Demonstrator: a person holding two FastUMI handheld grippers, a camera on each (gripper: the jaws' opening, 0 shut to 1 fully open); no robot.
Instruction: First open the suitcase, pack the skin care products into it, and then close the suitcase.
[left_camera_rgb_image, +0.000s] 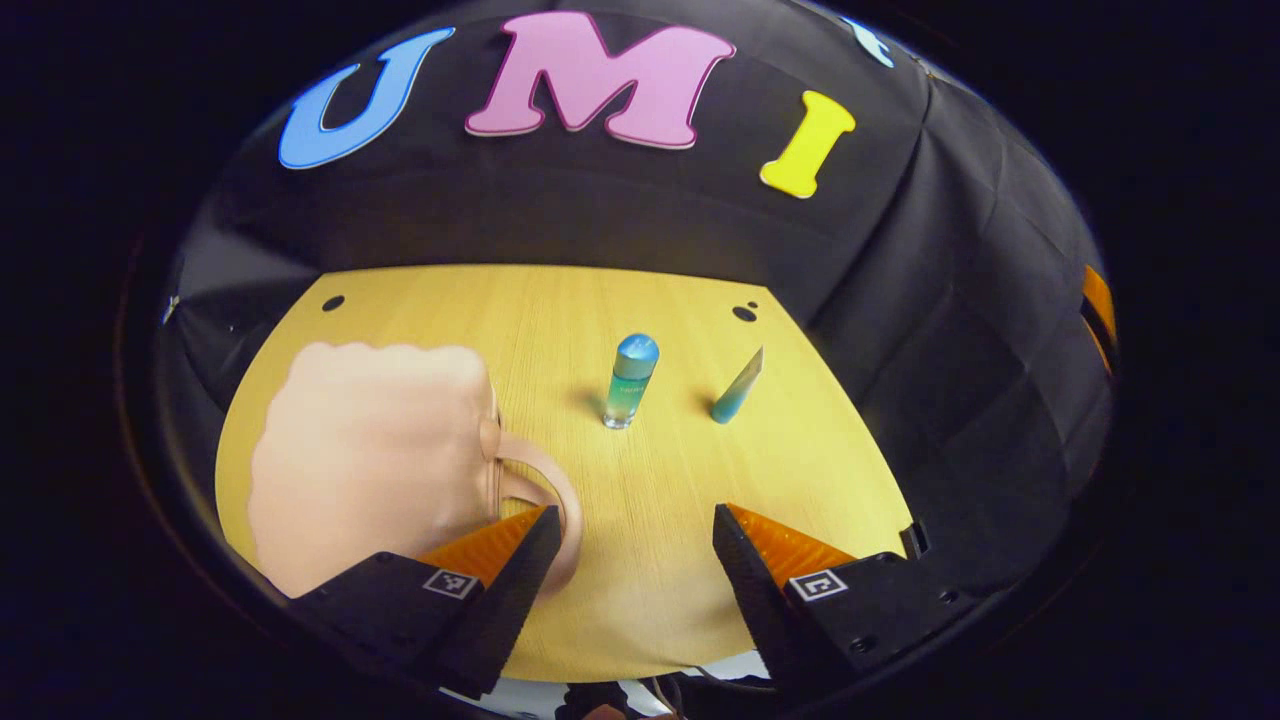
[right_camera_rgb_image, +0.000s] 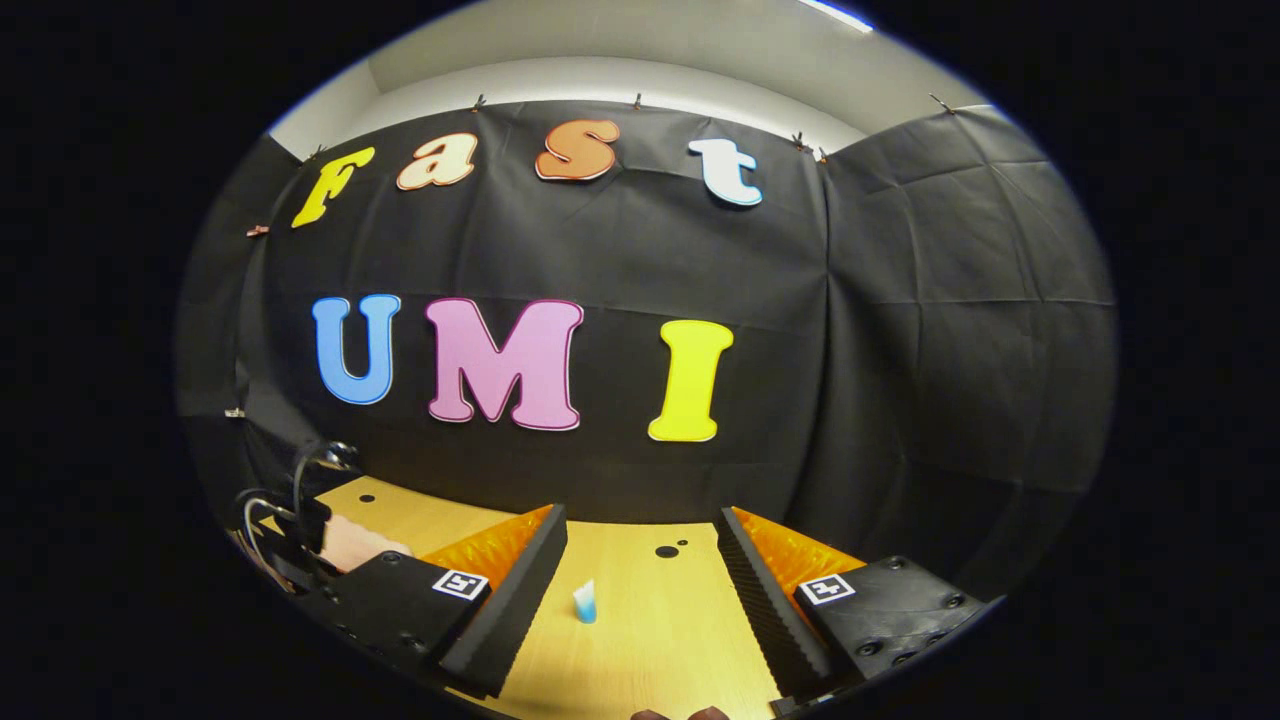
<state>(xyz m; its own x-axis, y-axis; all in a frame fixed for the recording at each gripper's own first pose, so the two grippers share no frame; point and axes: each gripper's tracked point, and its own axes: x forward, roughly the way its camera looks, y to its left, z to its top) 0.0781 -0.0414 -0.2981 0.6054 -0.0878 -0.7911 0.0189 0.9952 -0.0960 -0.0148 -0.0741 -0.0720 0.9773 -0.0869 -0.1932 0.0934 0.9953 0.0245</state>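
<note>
In the left gripper view, the left claw (left_camera_rgb_image: 630, 545) hangs released over the wooden table (left_camera_rgb_image: 660, 600), its left finger touching the handle of the closed pink suitcase (left_camera_rgb_image: 370, 460) on the near left. Farther off a blue-green bottle (left_camera_rgb_image: 630, 382) stands upright, with a teal tube (left_camera_rgb_image: 737, 388) to its right, apart. In the right gripper view, the right claw (right_camera_rgb_image: 640, 550) is also released, the tube (right_camera_rgb_image: 585, 603) showing between its fingers.

My left gripper view looks down on the table (left_camera_rgb_image: 640, 560); my right gripper view faces the wall, low over that same table (right_camera_rgb_image: 650, 640).

Left gripper (left_camera_rgb_image: 630, 555) and right gripper (right_camera_rgb_image: 640, 565) both hover, jaws parted (nothing between them).
</note>
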